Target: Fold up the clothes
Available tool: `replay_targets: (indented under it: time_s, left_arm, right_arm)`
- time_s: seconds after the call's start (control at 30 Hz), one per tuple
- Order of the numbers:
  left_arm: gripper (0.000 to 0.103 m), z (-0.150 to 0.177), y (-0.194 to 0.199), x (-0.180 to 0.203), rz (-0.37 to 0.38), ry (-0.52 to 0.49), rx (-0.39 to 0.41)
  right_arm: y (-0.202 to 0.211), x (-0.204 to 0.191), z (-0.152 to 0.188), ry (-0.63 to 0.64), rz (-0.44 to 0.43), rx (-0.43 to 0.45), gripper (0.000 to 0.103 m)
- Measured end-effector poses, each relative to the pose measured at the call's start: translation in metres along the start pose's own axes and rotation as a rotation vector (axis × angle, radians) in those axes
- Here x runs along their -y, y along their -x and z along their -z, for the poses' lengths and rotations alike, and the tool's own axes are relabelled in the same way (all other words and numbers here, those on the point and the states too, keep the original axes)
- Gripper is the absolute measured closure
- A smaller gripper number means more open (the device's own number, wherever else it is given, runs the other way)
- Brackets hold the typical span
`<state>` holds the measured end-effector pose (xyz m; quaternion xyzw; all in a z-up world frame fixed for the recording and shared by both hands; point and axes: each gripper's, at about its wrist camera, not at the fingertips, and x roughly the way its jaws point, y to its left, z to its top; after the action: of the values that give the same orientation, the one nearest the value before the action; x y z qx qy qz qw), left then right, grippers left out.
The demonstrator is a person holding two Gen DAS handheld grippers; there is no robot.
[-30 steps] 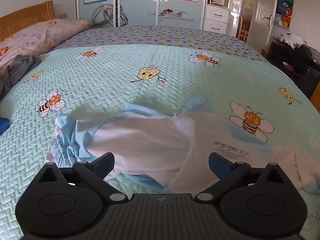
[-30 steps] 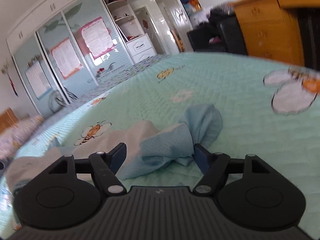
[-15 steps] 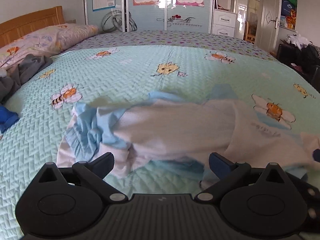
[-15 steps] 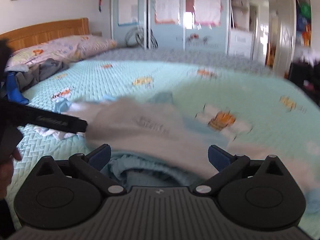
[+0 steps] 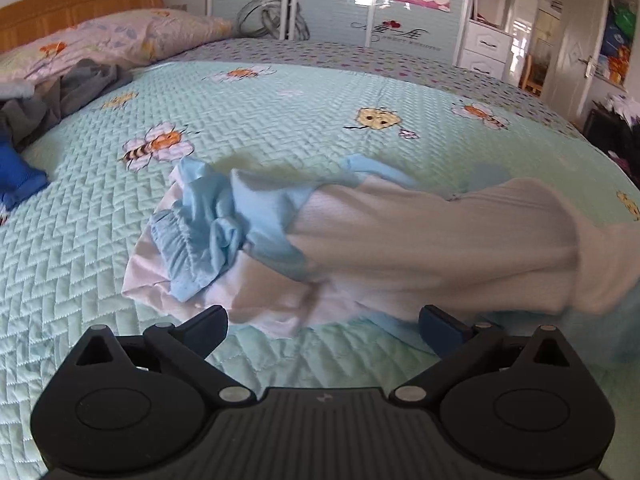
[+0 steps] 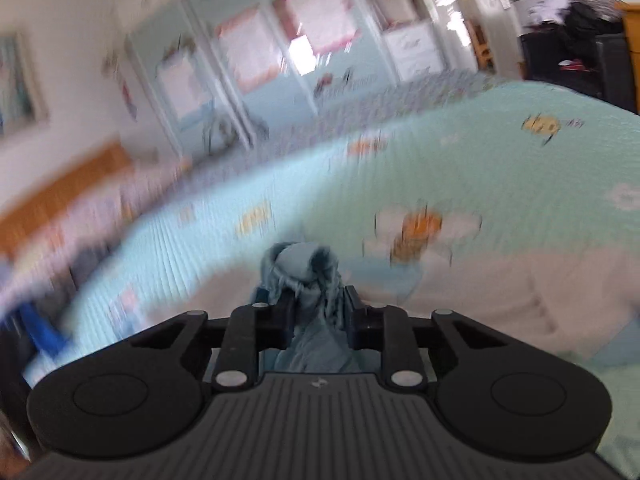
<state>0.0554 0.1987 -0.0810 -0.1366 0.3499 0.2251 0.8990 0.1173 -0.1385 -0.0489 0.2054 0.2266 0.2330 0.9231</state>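
Note:
A crumpled white and light-blue garment [image 5: 360, 236] lies on the bee-print bedspread [image 5: 280, 112]; its right part is lifted and stretched toward the right edge of the left wrist view. My left gripper [image 5: 324, 324] is open and empty, just in front of the garment's near edge. My right gripper [image 6: 318, 312] is shut on a bunched light-blue part of the garment [image 6: 304, 268] and holds it above the bed. The right wrist view is blurred by motion; white cloth [image 6: 540, 280] hangs at its right.
Grey clothes [image 5: 60, 96] and a blue item [image 5: 16, 180] lie at the bed's left by a floral pillow [image 5: 120, 40]. A wooden headboard [image 5: 80, 12] and wardrobe doors [image 5: 340, 0] stand behind. Dark furniture [image 5: 612, 128] is at the far right.
My right gripper has shut on the light-blue cloth and swung up and sideways, pulling the garment's right part off the bed. My left gripper stays open and has shifted slightly.

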Motion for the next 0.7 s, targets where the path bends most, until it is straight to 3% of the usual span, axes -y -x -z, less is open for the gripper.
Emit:
replay_targets:
  time_s: [0.07,0.13,0.2,0.3,0.37,0.43,0.47,0.57,0.63,0.7]
  left_arm:
    - [0.001,-0.001,-0.001,-0.007,-0.002,0.029,0.003]
    - [0.001,-0.001,-0.001,-0.010,-0.001,0.045,0.003]
    - [0.001,-0.001,-0.002,-0.011,0.002,0.048,0.001]
    - [0.001,0.000,-0.003,-0.008,-0.001,0.028,0.000]
    - [0.001,0.001,-0.004,-0.007,0.008,0.019,-0.006]
    - [0.001,0.002,-0.004,-0.005,0.009,0.009,-0.009]
    - [0.001,0.003,-0.005,-0.004,0.006,0.002,-0.009]
    - [0.001,0.004,-0.005,-0.002,0.003,-0.012,-0.007]
    - [0.001,0.006,-0.004,0.001,-0.004,-0.026,-0.001]
    - [0.001,0.007,-0.005,0.002,-0.013,-0.035,0.001]
  right_arm:
    - [0.026,0.009,-0.028,-0.059,-0.023,0.138,0.079]
    - [0.045,0.020,-0.048,-0.081,0.012,0.227,0.079]
    - [0.049,0.035,-0.054,-0.081,0.097,0.207,0.078]
    - [0.043,0.056,-0.043,-0.059,0.309,0.078,0.071]
    - [0.049,0.065,-0.027,-0.040,0.428,0.051,0.059]
    - [0.058,0.067,-0.013,-0.055,0.501,0.077,0.040]
    - [0.062,0.063,-0.007,-0.041,0.514,0.092,0.039]
    - [0.051,0.017,0.014,0.215,0.341,0.059,0.037]
    - [0.025,-0.019,0.034,0.392,0.212,-0.062,0.023]
    - [-0.002,-0.040,0.057,0.479,0.129,-0.166,0.022]
